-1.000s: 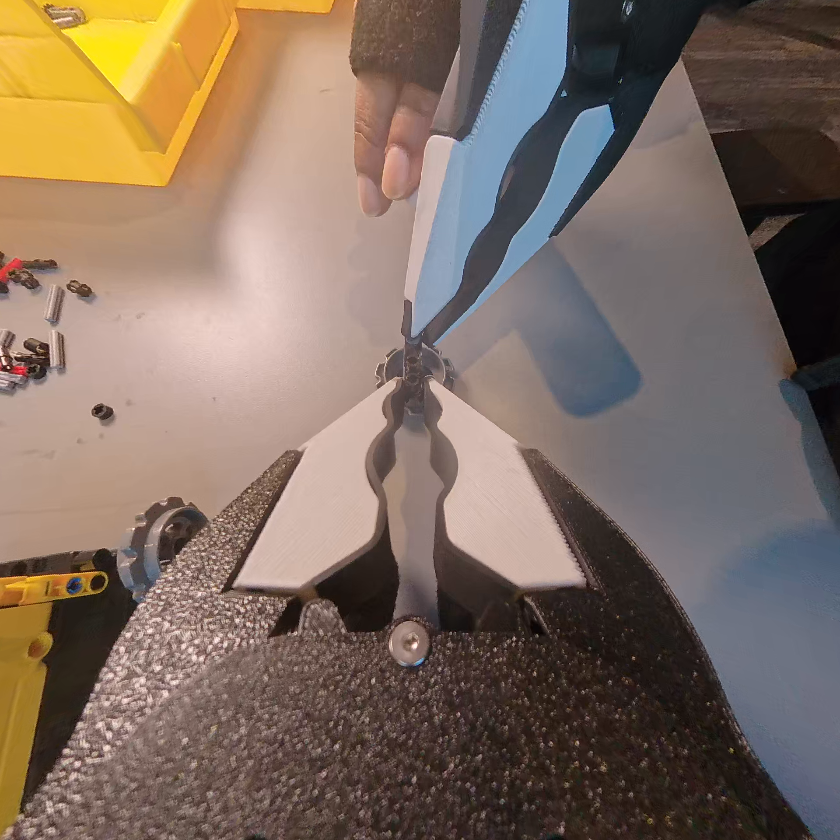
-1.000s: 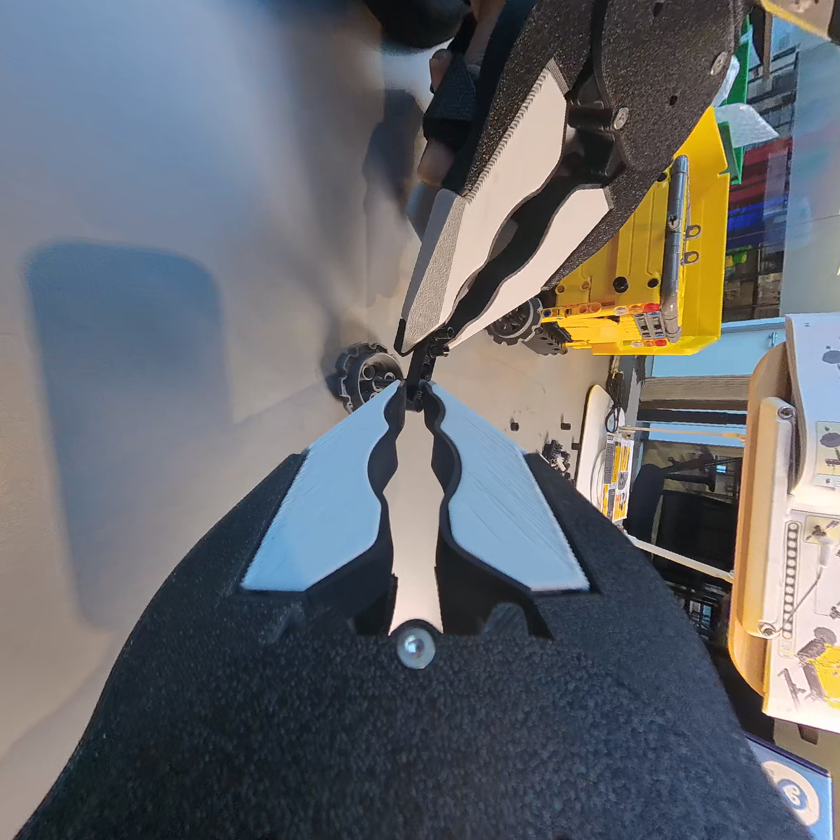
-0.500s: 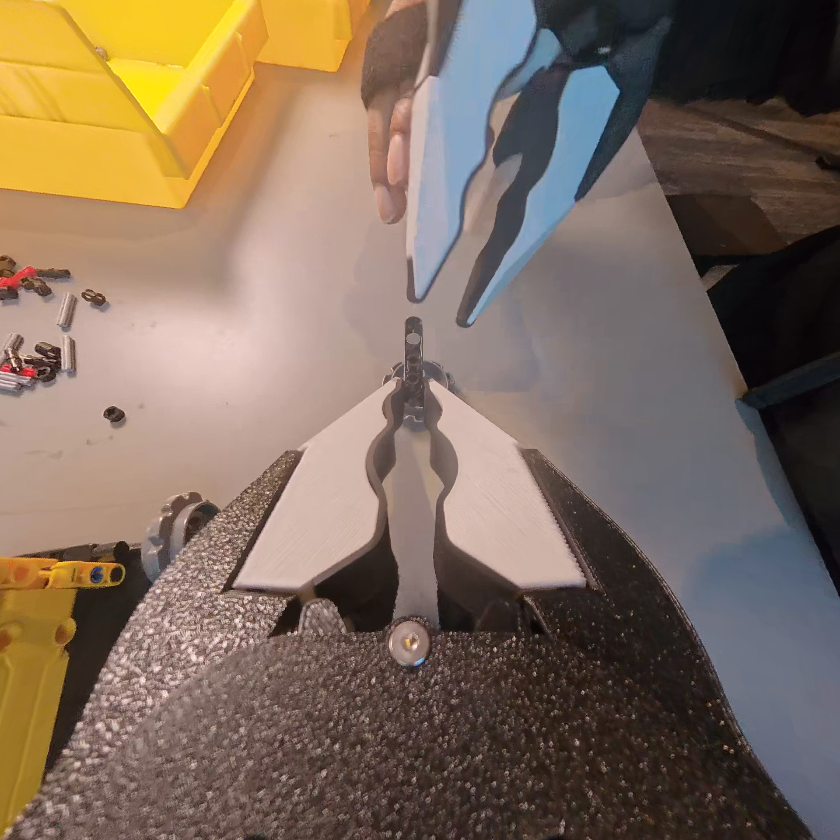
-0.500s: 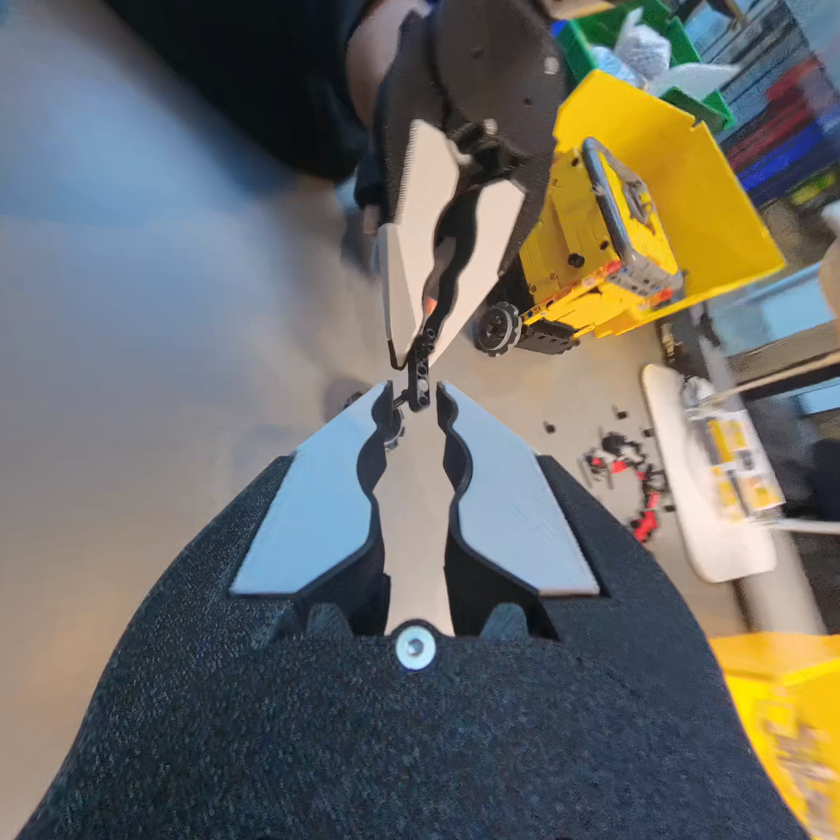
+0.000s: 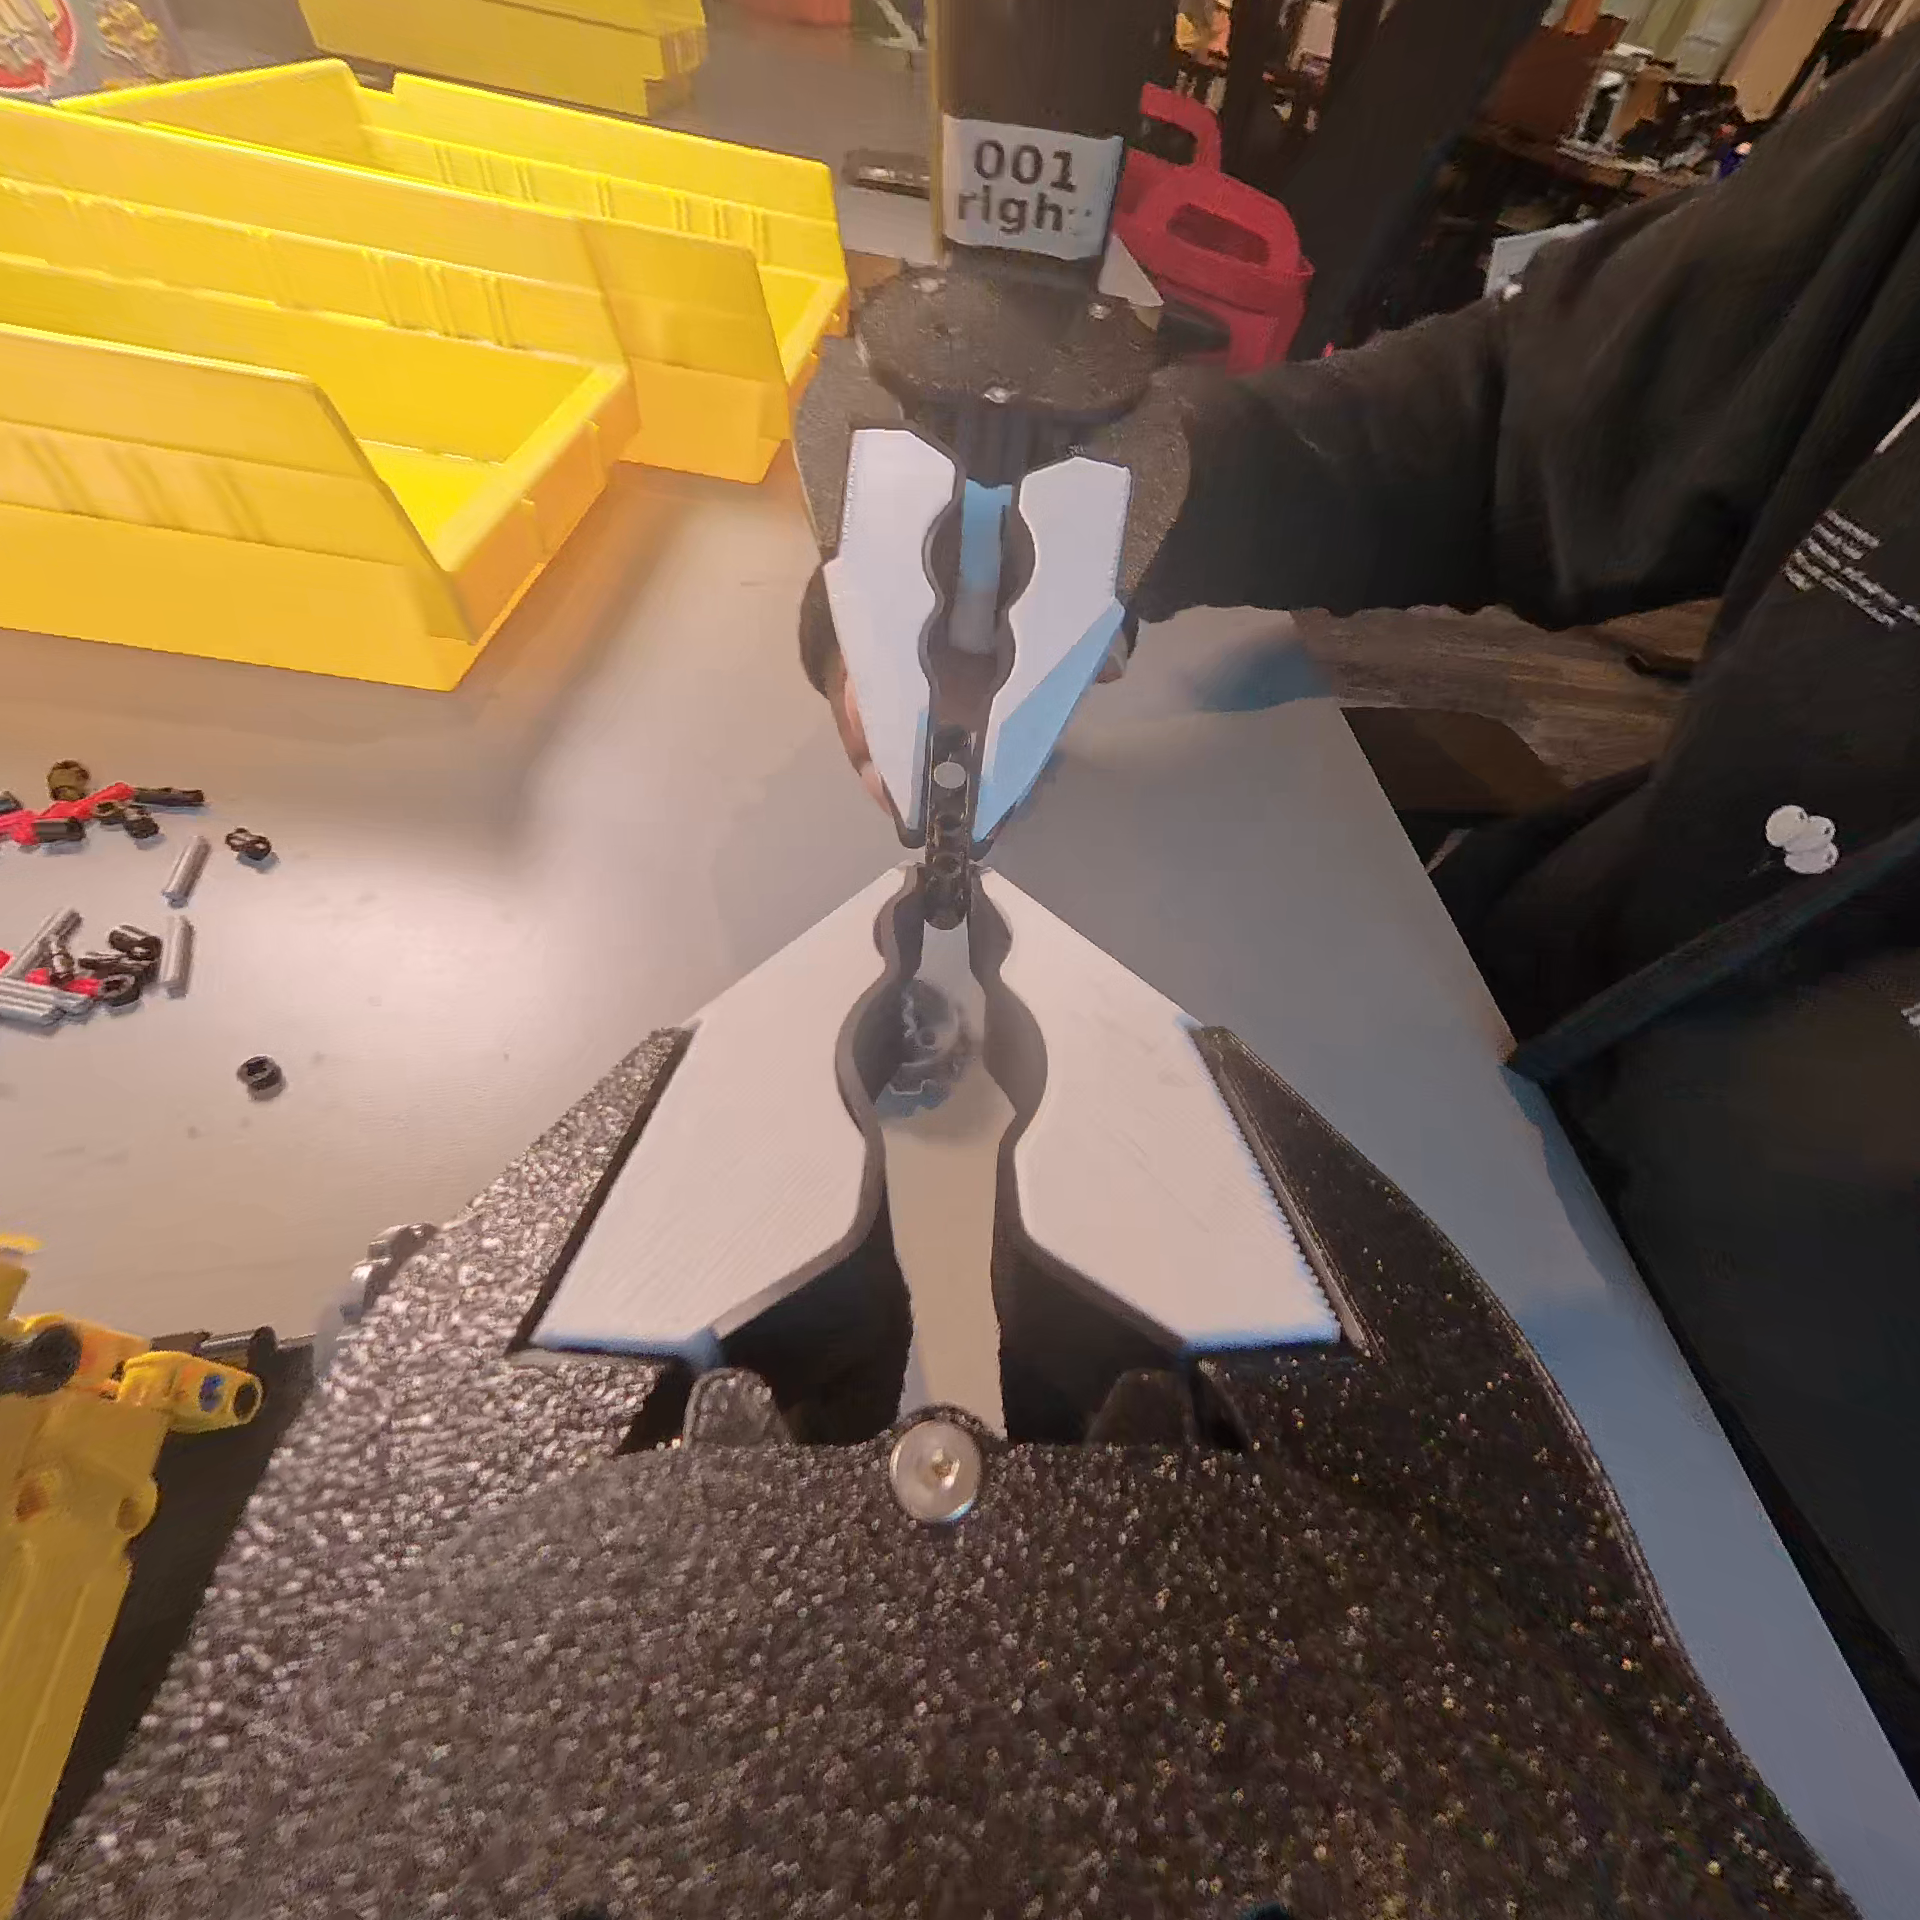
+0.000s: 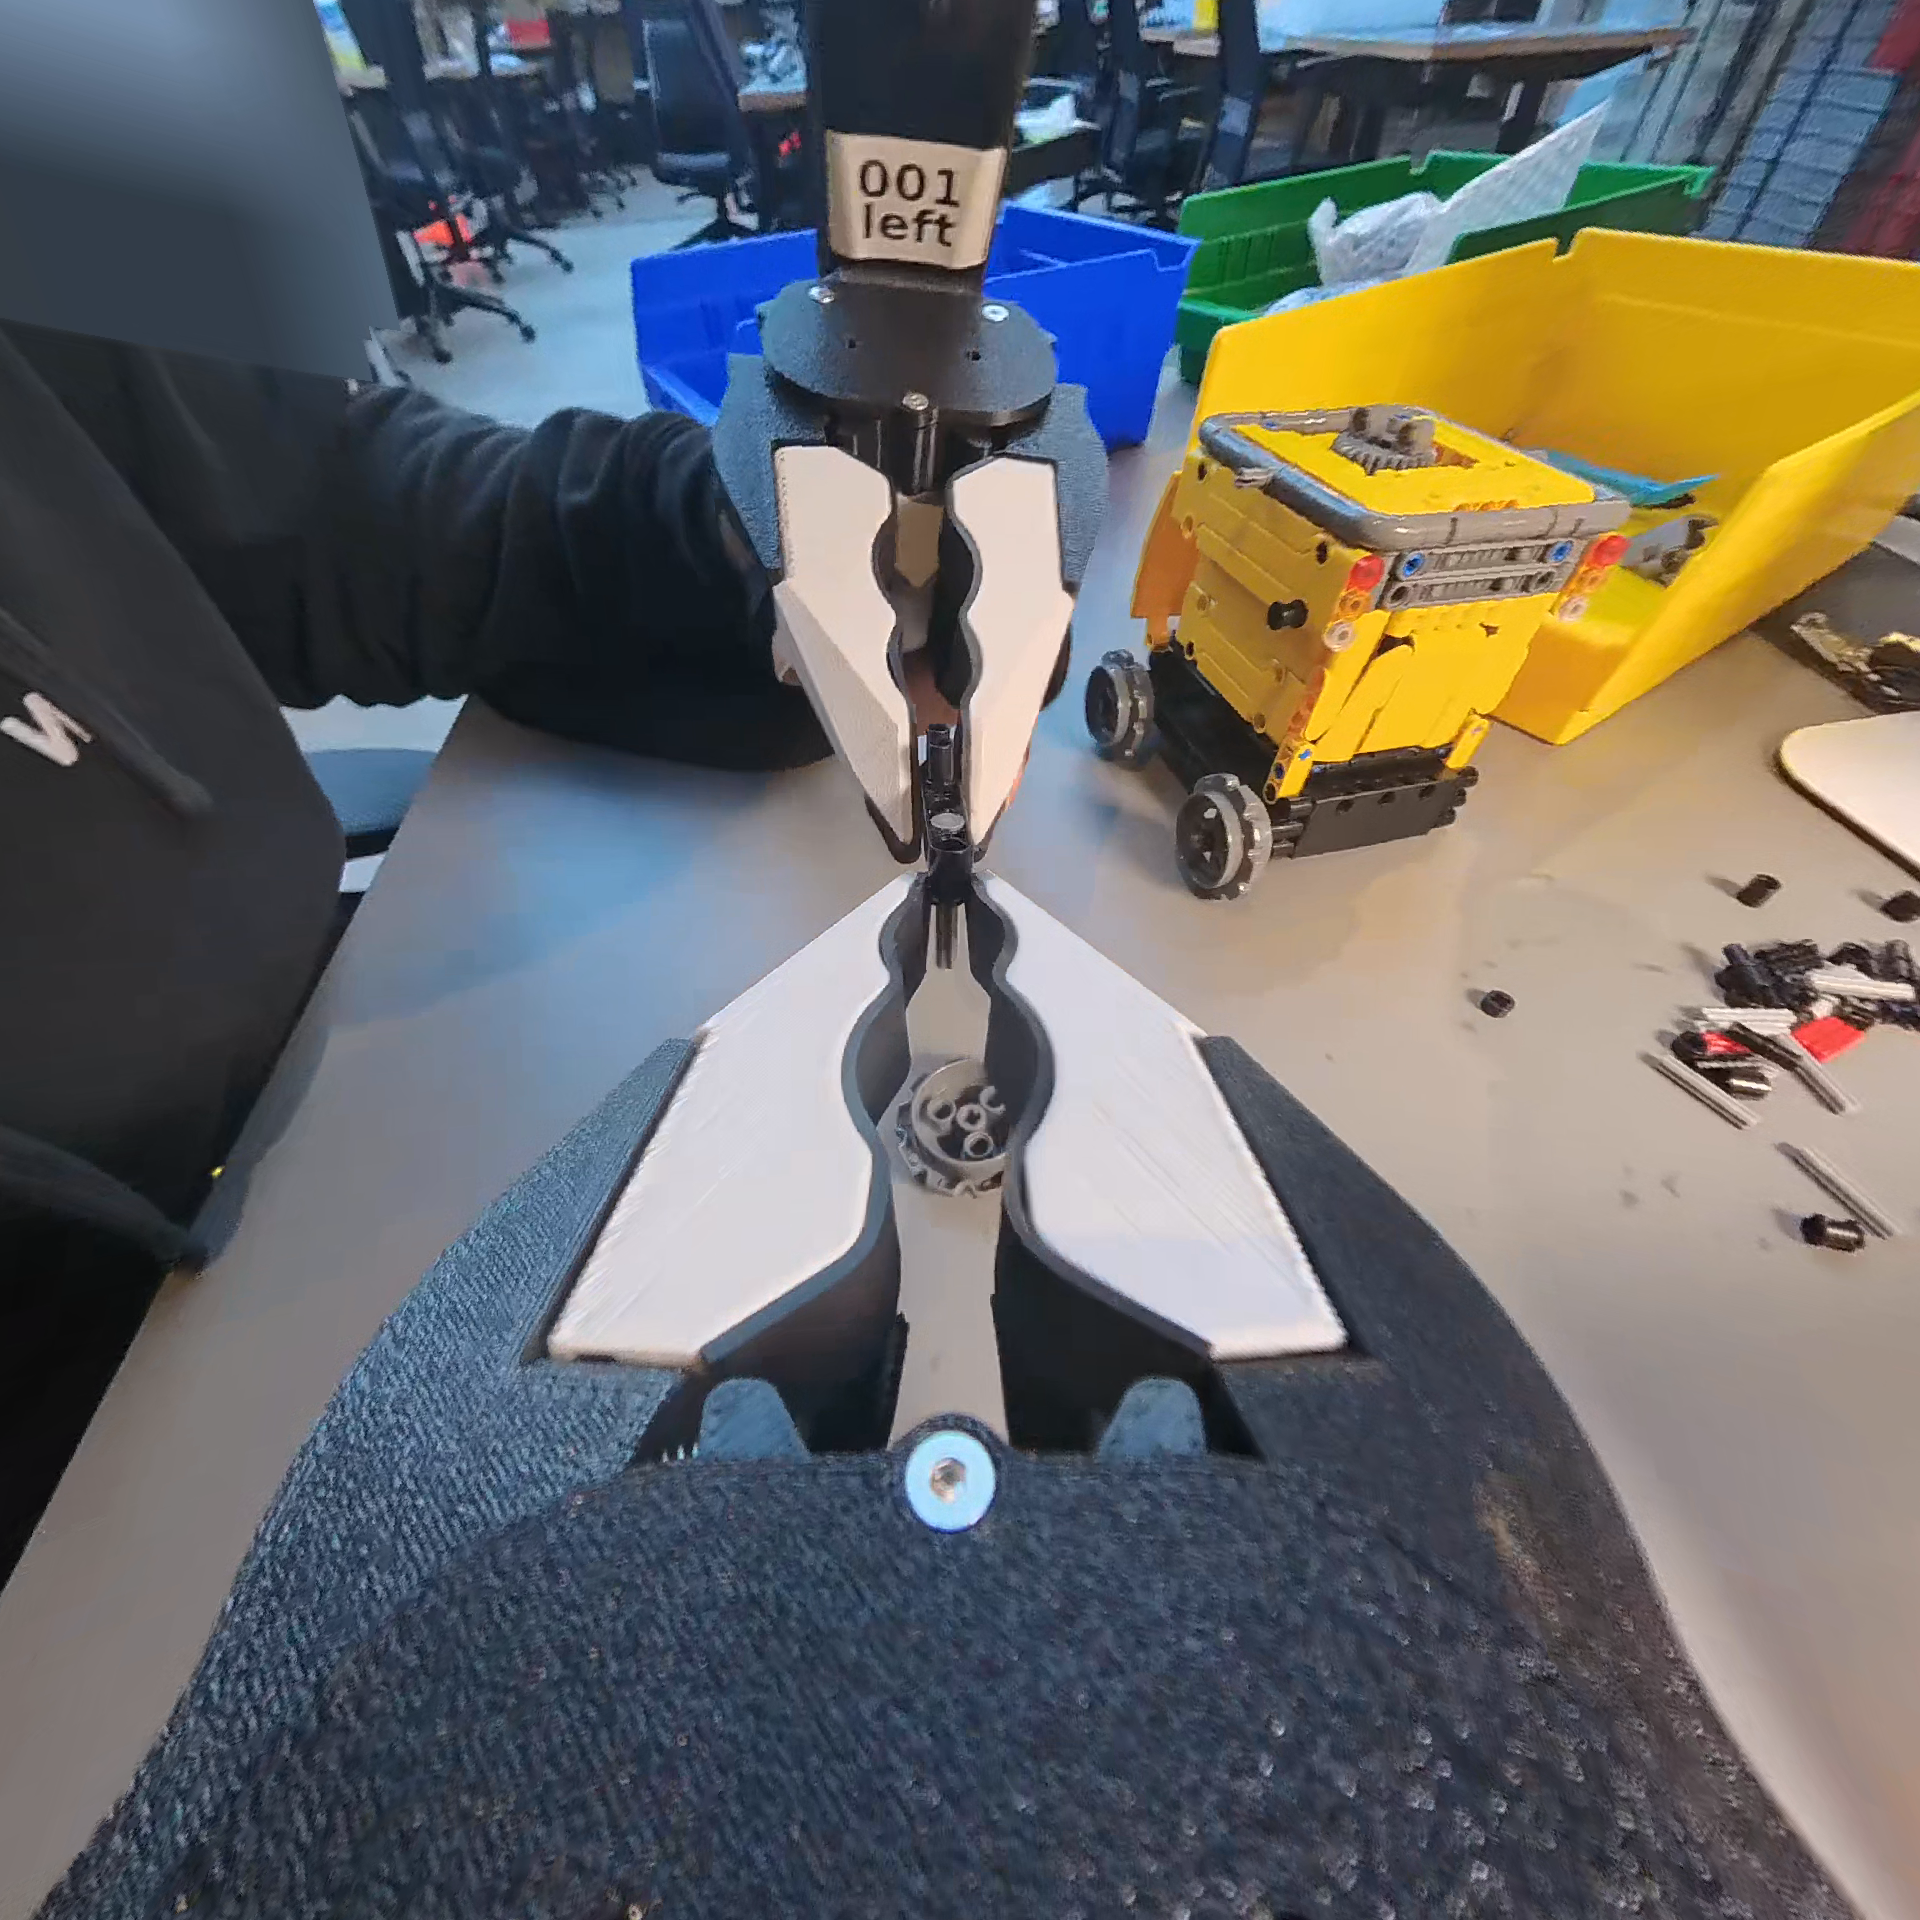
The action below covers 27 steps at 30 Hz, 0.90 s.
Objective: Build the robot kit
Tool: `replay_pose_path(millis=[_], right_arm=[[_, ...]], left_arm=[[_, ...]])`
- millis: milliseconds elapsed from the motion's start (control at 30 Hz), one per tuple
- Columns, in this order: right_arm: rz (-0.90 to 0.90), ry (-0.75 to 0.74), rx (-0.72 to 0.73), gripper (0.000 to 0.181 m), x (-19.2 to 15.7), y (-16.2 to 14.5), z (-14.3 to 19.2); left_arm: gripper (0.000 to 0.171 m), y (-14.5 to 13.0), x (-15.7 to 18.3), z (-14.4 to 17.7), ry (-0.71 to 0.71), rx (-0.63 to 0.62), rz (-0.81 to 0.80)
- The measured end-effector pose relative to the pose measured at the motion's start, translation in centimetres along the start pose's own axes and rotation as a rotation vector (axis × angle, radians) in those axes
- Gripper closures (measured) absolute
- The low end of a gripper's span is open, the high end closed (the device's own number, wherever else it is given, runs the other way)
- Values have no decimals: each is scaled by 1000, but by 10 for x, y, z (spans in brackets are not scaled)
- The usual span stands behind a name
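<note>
Right hand-held gripper (image 5: 951, 831) regripped beam (image 5: 948, 831) (yellow bin (image 6: 1662, 343))

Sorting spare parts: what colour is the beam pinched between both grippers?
Black beam, clearest in the left wrist view.

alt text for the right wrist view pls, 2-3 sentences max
Two grippers meet tip to tip over a grey table, both pinching one small black holed beam: the right gripper from below, the left gripper from above. A grey toothed wheel lies under the right jaws. To the right stand a yellow brick-built vehicle, a yellow bin and loose small parts.
</note>
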State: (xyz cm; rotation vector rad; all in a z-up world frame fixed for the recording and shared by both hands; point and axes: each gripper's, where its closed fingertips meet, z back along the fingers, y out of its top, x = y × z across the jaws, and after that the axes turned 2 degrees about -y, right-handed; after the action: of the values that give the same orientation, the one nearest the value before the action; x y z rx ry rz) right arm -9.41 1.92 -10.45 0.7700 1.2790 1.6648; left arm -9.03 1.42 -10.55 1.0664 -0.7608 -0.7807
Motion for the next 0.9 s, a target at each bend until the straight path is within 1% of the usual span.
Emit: replay_pose_path(millis=[167, 267, 400, 500, 700, 833, 867, 900], right_arm=[[6, -202, 54, 175, 14, 6, 1], [14, -314, 79, 176, 20, 10, 4], [16, -377, 90, 175, 22, 12, 5], [49, -434, 82, 175, 23, 13, 4], [10, -481, 94, 175, 27, 13, 4], [-26, -430, 98, 175, 24, 12, 3], [-19, -398, 88, 173, 22, 11, 3], [-9, -354, 75, 165, 19, 10, 5]], left_arm=[[165, 7, -12, 1, 101, 44, 65], [166, 11, -14, 0, 132, 66, 94], [166, 13, -15, 1, 155, 70, 75], [166, 13, -16, 2, 163, 80, 90], [166, 14, -19, 3, 193, 97, 126], [166, 13, -17, 3, 172, 86, 119], [166, 12, -17, 3, 167, 83, 115], [167, 11, -17, 4, 163, 78, 113]])
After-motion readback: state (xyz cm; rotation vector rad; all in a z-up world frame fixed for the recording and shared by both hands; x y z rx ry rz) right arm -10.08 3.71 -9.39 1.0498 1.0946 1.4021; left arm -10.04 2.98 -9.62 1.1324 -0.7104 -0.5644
